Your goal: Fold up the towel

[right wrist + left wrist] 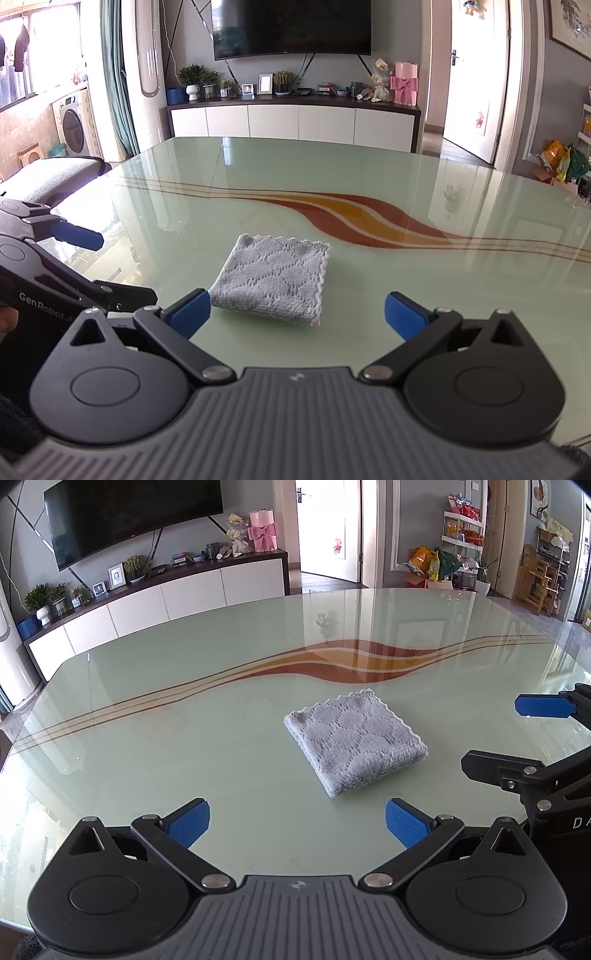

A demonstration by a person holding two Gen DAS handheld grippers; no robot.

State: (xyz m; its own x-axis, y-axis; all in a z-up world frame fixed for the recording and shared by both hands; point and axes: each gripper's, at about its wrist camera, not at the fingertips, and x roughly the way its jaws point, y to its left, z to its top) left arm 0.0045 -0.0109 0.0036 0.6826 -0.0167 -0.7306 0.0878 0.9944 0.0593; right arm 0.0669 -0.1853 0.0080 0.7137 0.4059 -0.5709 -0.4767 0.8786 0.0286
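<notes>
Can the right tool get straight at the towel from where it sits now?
Probably yes: the right tool is open with the folded towel lying just ahead on the glass table, nothing between them.

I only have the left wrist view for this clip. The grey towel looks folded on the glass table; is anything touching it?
Observer: No. The right wrist view shows the right gripper open, with the towel lying free just past its fingertips.
Operator: Any detail on the towel I miss?
Observer: Its scalloped right edge has pink trim.
Operator: Anything beside the table?
Observer: A dark chair stands at the table's left edge.
</notes>
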